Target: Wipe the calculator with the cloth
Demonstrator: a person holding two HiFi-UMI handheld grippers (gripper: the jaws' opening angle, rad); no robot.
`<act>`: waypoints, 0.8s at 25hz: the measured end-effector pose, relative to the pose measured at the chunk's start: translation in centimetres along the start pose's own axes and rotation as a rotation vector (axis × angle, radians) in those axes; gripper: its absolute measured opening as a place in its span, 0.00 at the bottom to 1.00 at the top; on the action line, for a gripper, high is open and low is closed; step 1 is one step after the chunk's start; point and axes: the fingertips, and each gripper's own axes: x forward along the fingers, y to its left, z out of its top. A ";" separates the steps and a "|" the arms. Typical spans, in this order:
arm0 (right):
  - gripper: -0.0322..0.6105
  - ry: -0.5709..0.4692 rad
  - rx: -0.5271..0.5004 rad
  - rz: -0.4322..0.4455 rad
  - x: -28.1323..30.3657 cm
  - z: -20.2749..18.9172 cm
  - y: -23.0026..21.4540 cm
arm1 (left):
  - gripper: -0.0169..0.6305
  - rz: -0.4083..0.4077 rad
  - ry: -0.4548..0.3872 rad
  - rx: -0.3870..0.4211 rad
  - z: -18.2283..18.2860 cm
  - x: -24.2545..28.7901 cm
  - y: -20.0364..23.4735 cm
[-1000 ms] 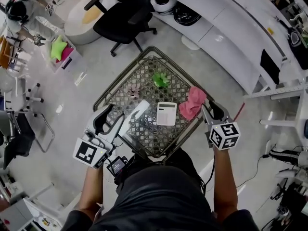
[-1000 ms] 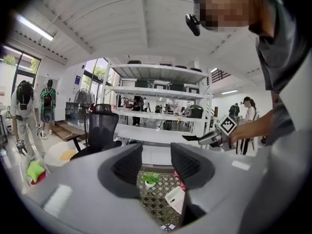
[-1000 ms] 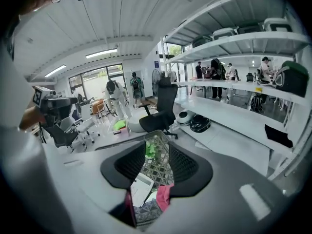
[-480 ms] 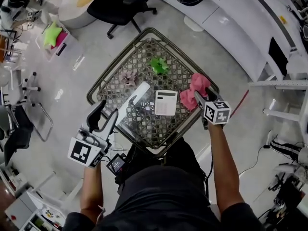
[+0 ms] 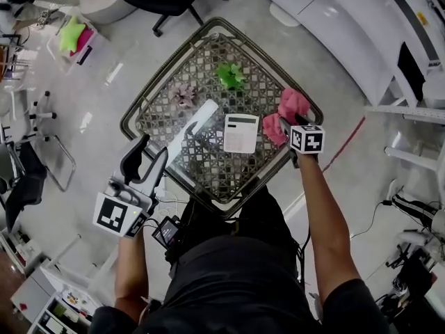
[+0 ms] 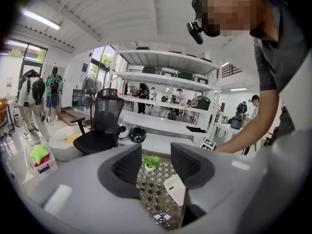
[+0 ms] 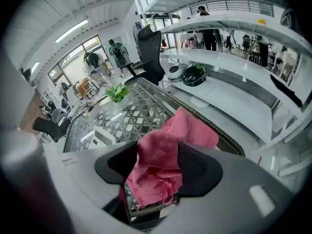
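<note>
Glass-topped wicker table (image 5: 208, 169) seen from above: right jaws brought down over the cloth, wiping not yet begun.

My right gripper (image 5: 284, 126) has just been opening its jaws, and they now stand at their widest, one on each side of the crumpled pink cloth (image 5: 293, 107) at the table's right edge. The pads do not yet press on it, so I judge that closing on it comes next. The calculator (image 5: 240, 132) lies flat just left of the cloth, untouched. A second ago this gripper hung higher, on the cloth's near side, with narrower jaws; it has since sunk and tipped down onto the cloth. My left gripper (image 5: 147, 163), jaws apart and empty, has dropped slightly off the near-left edge.
</note>
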 end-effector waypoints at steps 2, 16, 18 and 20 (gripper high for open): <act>0.42 0.034 -0.023 -0.007 1.1 -0.8 -0.3 | 0.33 -0.006 0.013 -0.010 -0.4 0.1 -0.3; 0.41 0.133 -0.113 -0.030 5.0 -2.9 -0.2 | 0.33 -0.010 0.010 -0.034 -1.7 -0.2 0.1; 0.28 0.139 -0.127 -0.010 5.0 -3.1 0.4 | 0.33 -0.013 0.003 -0.032 -1.7 -0.4 0.2; 0.19 0.141 -0.124 -0.009 4.9 -3.1 0.9 | 0.33 -0.008 0.021 -0.033 -2.1 -0.7 0.4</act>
